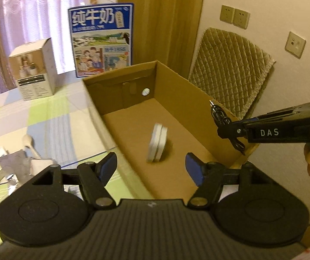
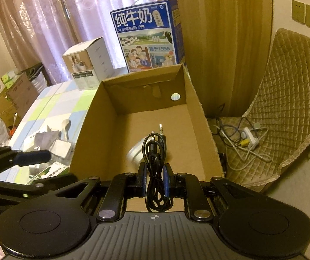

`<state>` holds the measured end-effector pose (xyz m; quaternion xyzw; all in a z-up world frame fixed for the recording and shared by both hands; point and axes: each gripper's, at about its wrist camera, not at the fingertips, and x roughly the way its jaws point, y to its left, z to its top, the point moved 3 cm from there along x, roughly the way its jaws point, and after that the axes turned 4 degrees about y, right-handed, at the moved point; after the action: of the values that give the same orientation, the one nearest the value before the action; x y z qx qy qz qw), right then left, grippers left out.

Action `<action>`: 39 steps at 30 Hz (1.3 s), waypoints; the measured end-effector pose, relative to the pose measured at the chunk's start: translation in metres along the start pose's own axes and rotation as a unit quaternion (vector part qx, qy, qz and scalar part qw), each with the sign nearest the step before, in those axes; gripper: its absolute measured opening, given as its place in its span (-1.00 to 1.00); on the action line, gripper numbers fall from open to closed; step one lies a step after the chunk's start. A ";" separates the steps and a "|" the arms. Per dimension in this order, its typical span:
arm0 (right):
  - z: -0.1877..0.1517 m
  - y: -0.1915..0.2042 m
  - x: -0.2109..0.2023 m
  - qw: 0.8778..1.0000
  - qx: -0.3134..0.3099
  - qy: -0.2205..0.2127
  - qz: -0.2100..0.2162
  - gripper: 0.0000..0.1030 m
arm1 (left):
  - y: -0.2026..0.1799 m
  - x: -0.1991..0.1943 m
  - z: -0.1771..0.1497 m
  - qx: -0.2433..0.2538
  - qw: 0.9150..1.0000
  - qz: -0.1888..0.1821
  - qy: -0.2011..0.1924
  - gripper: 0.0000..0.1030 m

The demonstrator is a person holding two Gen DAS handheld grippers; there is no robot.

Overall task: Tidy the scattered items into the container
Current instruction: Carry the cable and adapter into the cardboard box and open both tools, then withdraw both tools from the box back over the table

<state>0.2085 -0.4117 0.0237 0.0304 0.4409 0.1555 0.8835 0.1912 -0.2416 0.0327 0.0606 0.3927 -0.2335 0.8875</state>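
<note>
"das" lettering on right gripper (image 1: 230, 127)

left claw (image 1: 150, 169): black, blue pads | right claw (image 2: 155, 181): black, "das" lettering, silver screws

Blue milk carton (image 2: 149, 35) beside white product box (image 2: 88, 62), before lilac curtains (image 2: 46, 21); quilted chair (image 2: 285, 99) with tangled cables (image 2: 241, 143)
</note>
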 end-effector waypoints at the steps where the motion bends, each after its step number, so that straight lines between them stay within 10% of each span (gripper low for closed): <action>1: 0.000 0.002 0.001 1.000 0.000 0.000 0.001 -0.77 | 0.003 -0.003 -0.002 -0.003 1.000 0.002 -0.001 0.28; 11: 0.009 0.016 0.008 1.000 -0.001 -0.015 0.002 -0.76 | 0.021 -0.022 -0.012 -0.022 1.000 0.007 -0.008 0.28; 16: 0.008 0.017 0.004 1.000 0.001 -0.030 0.002 0.08 | 0.022 -0.023 -0.019 -0.024 1.000 0.008 -0.005 0.31; 39: -0.040 0.094 -0.050 0.998 -0.047 -0.032 0.010 0.43 | 0.058 -0.093 -0.078 -0.064 0.997 0.045 -0.010 0.55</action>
<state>0.1253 -0.3412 0.0559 -0.0014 0.4046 0.1838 0.8958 0.1118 -0.1337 0.0429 0.0191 0.3951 -0.1687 0.9028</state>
